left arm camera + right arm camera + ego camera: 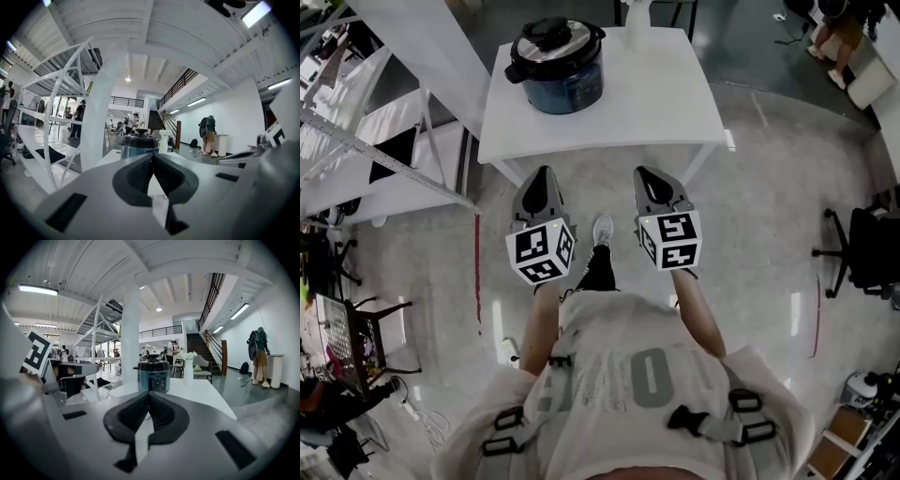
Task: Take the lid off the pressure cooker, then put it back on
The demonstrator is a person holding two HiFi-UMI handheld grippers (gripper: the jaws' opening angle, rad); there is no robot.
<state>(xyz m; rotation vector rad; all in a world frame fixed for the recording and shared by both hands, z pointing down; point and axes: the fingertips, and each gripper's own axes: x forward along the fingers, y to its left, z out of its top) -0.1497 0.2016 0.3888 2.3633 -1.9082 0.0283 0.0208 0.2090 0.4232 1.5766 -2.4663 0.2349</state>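
Note:
A dark blue pressure cooker [560, 82] with a black lid [553, 39] on top stands at the far left of a white table [675, 103]. Both grippers hang in front of the table's near edge, short of it and apart from the cooker. My left gripper [543, 172] is shut with nothing in it, and my right gripper [644, 172] is shut and empty too. In the left gripper view the cooker [139, 142] rises just beyond the shut jaws of the left gripper [152, 157]. In the right gripper view the cooker [153, 376] stands straight ahead of the right gripper [149, 394].
A white vase [637, 23] stands at the table's far edge, right of the cooker. A white shelving frame [384, 122] runs along the left. A black office chair [867, 248] stands at the right. A person [259, 355] stands far off by a white bin.

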